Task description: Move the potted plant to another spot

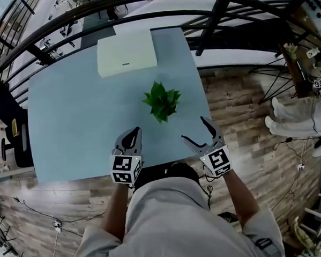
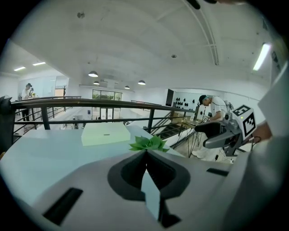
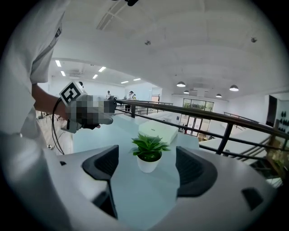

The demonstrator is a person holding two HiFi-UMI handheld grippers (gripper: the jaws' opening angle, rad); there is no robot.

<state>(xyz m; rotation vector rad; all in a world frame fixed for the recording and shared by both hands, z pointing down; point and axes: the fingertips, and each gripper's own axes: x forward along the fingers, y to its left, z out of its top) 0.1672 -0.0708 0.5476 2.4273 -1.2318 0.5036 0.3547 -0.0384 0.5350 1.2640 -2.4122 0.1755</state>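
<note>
Table [image 1: 69, 119], pale blue and broad, is seen from above, bounded on its far side by a dark railing [image 2: 90, 102]. A flat cream box [image 1: 126, 52] is laid near the far edge. Over the near edge, the left gripper [image 1: 132, 133] is held with its jaws closed together on nothing. The right gripper [image 1: 194, 129] is held beside it with its jaws spread apart and empty. The potted plant [image 1: 162, 101] is stood upright in a white pot toward the table's right side, between the box and the grippers, and is touched by neither. In the right gripper view it is framed between the parted jaws, beyond their tips.
</note>
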